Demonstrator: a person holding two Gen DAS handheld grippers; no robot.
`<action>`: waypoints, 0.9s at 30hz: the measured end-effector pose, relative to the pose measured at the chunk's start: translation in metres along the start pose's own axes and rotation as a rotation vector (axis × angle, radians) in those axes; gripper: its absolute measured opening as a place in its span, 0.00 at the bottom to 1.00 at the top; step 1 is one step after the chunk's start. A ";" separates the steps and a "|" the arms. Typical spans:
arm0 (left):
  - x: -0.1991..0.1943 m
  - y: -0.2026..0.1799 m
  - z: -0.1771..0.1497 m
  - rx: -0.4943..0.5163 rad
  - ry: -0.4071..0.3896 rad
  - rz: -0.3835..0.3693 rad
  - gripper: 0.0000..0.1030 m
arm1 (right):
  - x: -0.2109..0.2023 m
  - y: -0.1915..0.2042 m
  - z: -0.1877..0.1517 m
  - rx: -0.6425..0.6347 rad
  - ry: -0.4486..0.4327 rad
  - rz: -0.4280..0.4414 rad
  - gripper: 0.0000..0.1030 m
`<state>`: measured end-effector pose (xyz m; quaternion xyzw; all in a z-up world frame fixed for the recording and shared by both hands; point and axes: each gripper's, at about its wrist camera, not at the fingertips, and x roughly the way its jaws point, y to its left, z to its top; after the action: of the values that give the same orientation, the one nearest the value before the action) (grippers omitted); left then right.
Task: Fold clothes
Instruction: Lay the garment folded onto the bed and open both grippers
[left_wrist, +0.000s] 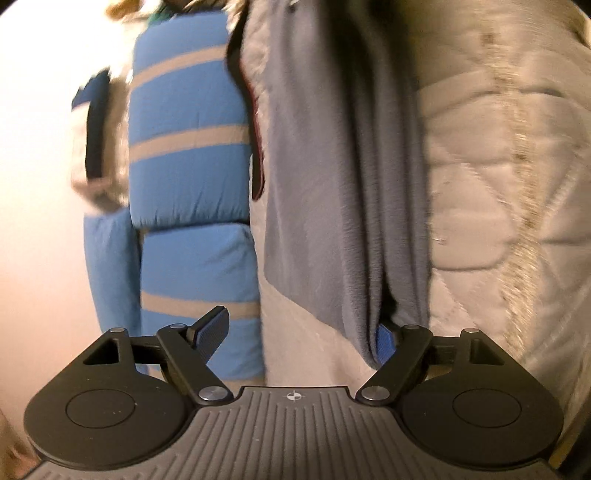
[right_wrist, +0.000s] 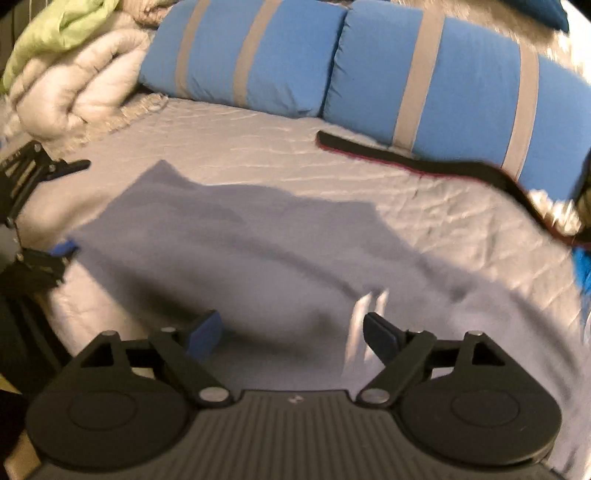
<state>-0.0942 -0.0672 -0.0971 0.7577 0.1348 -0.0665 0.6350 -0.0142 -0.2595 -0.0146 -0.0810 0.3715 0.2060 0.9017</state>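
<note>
The garment (right_wrist: 258, 251) spread across the middle of the right wrist view is plain grey-blue, lying on a pale grey quilted bedspread (right_wrist: 258, 136). Along the top, two pillows (right_wrist: 424, 81) are bright blue with grey stripes, a black strap (right_wrist: 424, 162) edged in dark red runs below them, and a lime-green cloth (right_wrist: 55, 26) sits upper left. Both black grippers carry blue finger pads (right_wrist: 205, 334).

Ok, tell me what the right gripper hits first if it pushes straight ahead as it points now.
Probably the grey garment spread on the bed cover: it fills the view between the open right gripper jaws. Depth is blurred, so that's a judgement.
</note>
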 end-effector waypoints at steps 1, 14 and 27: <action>-0.007 0.000 0.001 0.019 -0.016 -0.005 0.82 | -0.001 0.002 -0.004 0.019 -0.005 0.030 0.90; 0.072 0.156 -0.115 -1.293 -0.163 -0.790 0.82 | -0.008 0.010 -0.027 0.034 -0.122 0.131 1.00; 0.203 0.064 -0.183 -1.914 0.036 -1.506 0.80 | -0.007 0.006 -0.029 0.046 -0.134 0.158 1.00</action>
<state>0.1053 0.1264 -0.0576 -0.2837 0.5442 -0.2814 0.7377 -0.0398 -0.2649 -0.0301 -0.0166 0.3203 0.2727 0.9070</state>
